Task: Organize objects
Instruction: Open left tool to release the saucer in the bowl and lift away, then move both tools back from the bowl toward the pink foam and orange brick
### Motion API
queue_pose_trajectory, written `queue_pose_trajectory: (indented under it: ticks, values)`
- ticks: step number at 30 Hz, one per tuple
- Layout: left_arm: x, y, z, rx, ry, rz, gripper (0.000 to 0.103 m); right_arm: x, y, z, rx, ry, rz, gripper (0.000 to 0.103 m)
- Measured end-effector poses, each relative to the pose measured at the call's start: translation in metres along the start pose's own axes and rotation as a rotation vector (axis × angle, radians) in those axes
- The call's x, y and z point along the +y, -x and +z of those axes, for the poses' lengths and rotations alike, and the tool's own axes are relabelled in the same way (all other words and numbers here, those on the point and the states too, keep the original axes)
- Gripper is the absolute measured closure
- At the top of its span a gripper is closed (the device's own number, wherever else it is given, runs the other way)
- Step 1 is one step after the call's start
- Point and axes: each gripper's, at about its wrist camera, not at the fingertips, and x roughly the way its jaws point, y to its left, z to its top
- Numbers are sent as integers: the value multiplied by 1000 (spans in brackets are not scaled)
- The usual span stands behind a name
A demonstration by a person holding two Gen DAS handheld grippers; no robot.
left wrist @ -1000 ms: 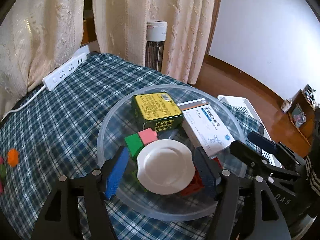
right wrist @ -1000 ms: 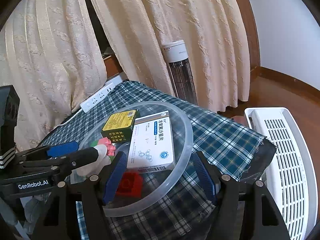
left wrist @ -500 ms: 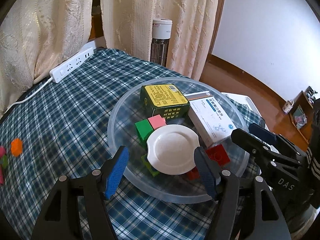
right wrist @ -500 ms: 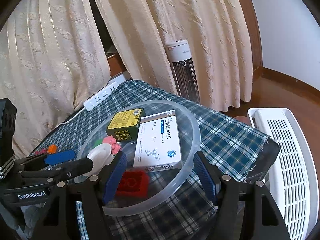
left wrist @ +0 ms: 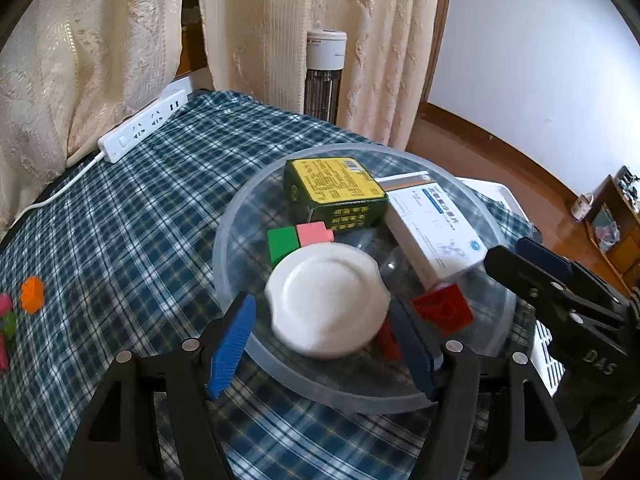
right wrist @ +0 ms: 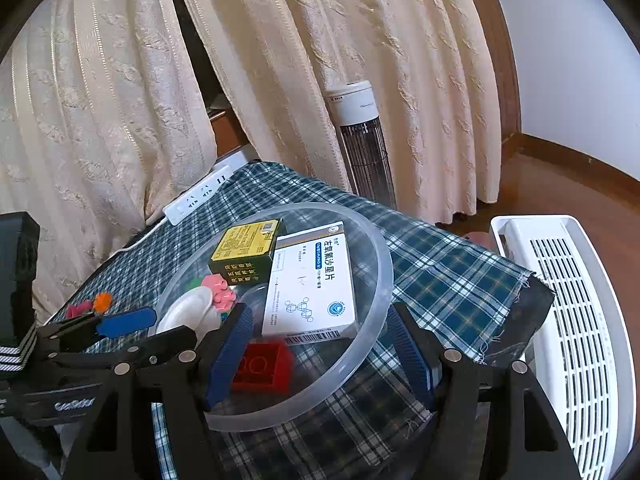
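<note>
A clear plastic bowl (left wrist: 224, 256) (right wrist: 384, 264) sits on the plaid cloth. It holds a yellow-green box (left wrist: 334, 188) (right wrist: 246, 250), a white medicine box (left wrist: 436, 232) (right wrist: 312, 280), green (left wrist: 282, 242) and pink (left wrist: 314, 234) blocks, a red brick (left wrist: 442, 310) (right wrist: 264, 366) and a white round lid (left wrist: 326, 300) (right wrist: 188, 310). My left gripper (left wrist: 324, 348) is open, its fingers either side of the lid at the bowl's near rim, not touching it. My right gripper (right wrist: 320, 356) is open and empty over the bowl's near edge.
A white power strip (left wrist: 144, 126) (right wrist: 198, 196) lies at the table's back. Loose orange (left wrist: 32, 290) and pink pieces lie on the cloth at the left. A white slatted appliance (right wrist: 568, 320) stands beside the table, a tower heater (right wrist: 360, 140) by the curtains.
My left gripper has drawn back and up from the bowl, and the white lid now lies free between its open fingers. My right gripper has risen slightly.
</note>
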Motion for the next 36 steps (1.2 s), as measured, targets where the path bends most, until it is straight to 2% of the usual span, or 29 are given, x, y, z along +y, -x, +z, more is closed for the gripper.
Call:
queue_pose_trajectory:
  ticks: [2, 14, 21, 36]
  values:
    - [3, -1, 2, -8, -5, 35, 31, 0, 0, 0, 0, 0, 0, 30]
    - [17, 0, 1, -12, 23, 34, 30, 4, 2, 1, -5, 1, 3, 27]
    - [28, 15, -4, -29, 65, 36, 30, 13, 4, 1, -6, 17, 9, 27]
    - [80, 47, -27, -64, 175, 99, 30, 56, 10, 0, -14, 75, 43, 21]
